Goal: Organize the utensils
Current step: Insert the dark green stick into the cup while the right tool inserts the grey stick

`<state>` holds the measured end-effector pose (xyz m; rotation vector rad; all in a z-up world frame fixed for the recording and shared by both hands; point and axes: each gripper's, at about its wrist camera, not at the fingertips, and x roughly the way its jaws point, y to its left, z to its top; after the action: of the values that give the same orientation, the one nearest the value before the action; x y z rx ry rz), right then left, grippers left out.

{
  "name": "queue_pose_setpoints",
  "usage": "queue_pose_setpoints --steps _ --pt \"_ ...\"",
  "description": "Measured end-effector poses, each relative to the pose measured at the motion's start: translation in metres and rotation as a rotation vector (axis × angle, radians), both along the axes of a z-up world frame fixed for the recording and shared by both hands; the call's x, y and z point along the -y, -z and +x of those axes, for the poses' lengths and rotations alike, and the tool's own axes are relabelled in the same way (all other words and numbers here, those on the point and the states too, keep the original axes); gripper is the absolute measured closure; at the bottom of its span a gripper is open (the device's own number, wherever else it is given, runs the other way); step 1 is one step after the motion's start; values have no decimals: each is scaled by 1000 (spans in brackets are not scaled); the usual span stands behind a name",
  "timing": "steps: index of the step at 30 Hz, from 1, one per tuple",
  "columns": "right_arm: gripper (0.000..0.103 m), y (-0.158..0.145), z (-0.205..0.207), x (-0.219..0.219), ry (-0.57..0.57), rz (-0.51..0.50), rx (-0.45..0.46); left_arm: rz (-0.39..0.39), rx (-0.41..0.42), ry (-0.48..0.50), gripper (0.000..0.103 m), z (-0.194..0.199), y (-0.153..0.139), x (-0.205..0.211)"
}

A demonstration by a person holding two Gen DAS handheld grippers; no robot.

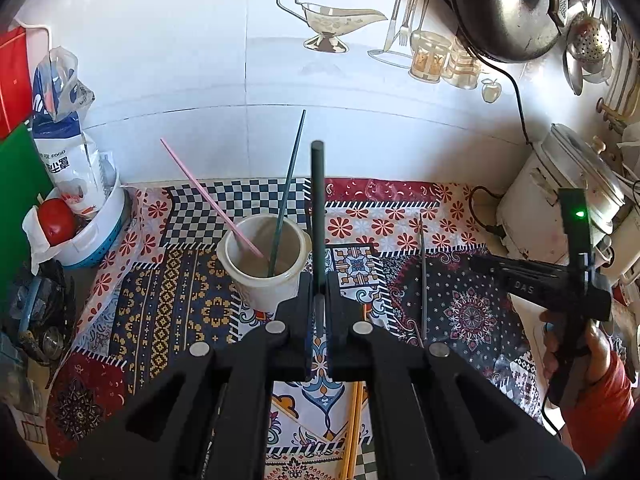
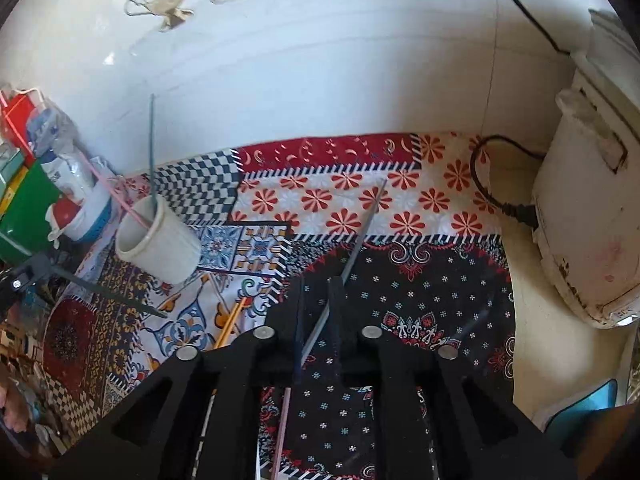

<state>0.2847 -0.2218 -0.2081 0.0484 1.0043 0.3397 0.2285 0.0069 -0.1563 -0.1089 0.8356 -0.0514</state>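
Note:
A white cup [image 1: 264, 258] stands on the patterned cloth and holds a pink chopstick [image 1: 210, 196] and a dark green chopstick [image 1: 288, 192]. My left gripper [image 1: 319, 292] is shut on a dark green chopstick [image 1: 318, 208] and holds it upright just right of the cup. My right gripper [image 2: 318, 312] is shut on a grey chopstick [image 2: 360, 236] that slants up to the right over the cloth. The cup [image 2: 158, 240] shows at the left of the right wrist view. The right gripper [image 1: 532, 284] also shows at the right of the left wrist view.
Orange chopsticks [image 1: 354, 420] and a pink chopstick [image 2: 282, 432] lie on the cloth [image 1: 460, 312]. A white rice cooker [image 2: 592, 208] with a black cord stands at the right. A white basket [image 1: 92, 236] with a tomato and a bag sits at the left. Tiled wall behind.

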Motion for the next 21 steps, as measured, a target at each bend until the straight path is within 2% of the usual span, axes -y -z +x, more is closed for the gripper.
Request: queue_pose_setpoints --steps 2,13,20,21 --pt "78 13 16 2 28 -23 -21 -4 4 -2 100 2 -1 -1" --pt "78 69 101 -16 57 -104 -163 -30 2 -18 100 9 -3 -8" --pt "78 92 111 -28 44 -122 -224 -39 6 -31 100 14 -3 -11" --pt "78 93 109 -29 43 -129 -208 -38 8 -33 100 14 -4 -11"
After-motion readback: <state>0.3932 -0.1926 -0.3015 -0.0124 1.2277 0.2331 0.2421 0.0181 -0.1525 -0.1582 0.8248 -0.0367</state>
